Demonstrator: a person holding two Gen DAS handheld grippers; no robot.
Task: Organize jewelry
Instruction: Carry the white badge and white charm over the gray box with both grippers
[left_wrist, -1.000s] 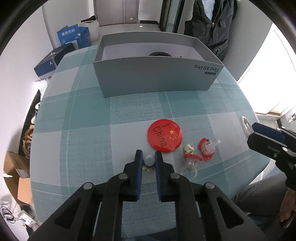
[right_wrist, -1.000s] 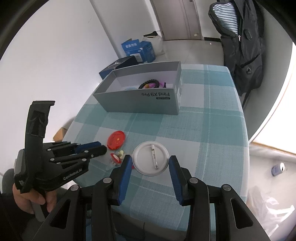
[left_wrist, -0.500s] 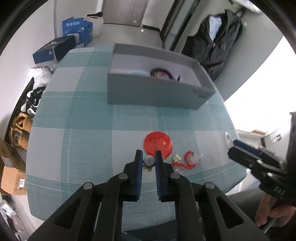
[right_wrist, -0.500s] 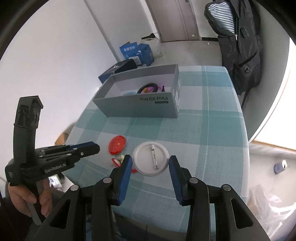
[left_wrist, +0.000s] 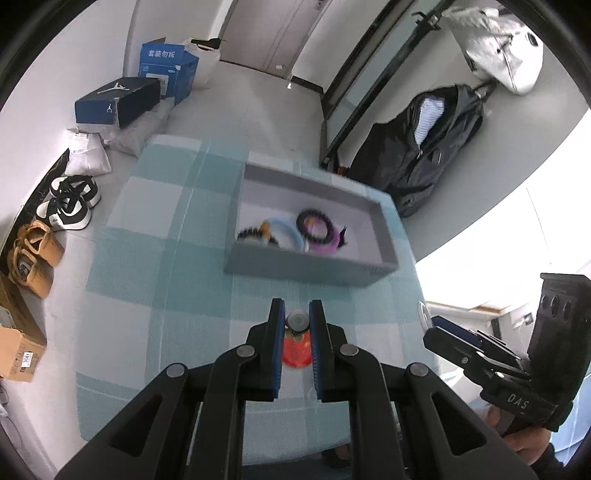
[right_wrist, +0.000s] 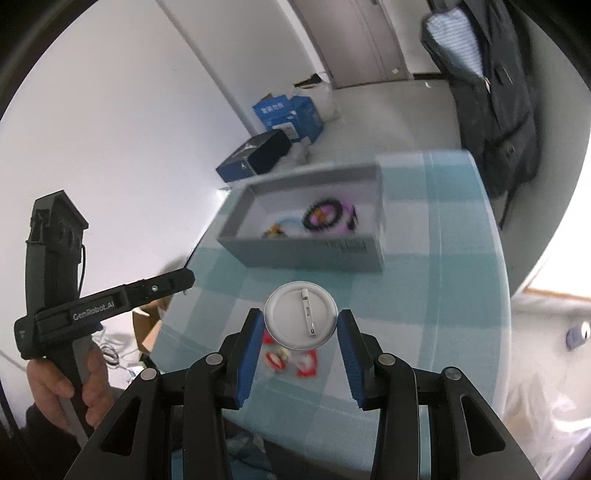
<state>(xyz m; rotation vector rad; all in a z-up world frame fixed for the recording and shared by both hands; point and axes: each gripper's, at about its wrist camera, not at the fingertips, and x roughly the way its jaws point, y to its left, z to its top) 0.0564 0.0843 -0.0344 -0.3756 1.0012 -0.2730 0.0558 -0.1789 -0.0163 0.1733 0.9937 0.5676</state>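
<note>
Both held pieces hang before grey box (left_wrist: 306, 271).

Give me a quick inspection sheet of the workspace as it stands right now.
Surface: round table with teal-and-white checked cloth.
Job's things: open grey cardboard box holding black beaded bracelet, pale blue bangle and other blurred pieces; red round badge and small red earrings lie on the cloth.
Clutter: nothing seen on the table beyond these.
Grippers: left hand-held gripper shut on a small white stud; right hand-held gripper shut on a white round pin-back badge.
Cables: loose wires on the floor.
Surroundings: blue shoebox, sneakers, dark jacket.
</note>
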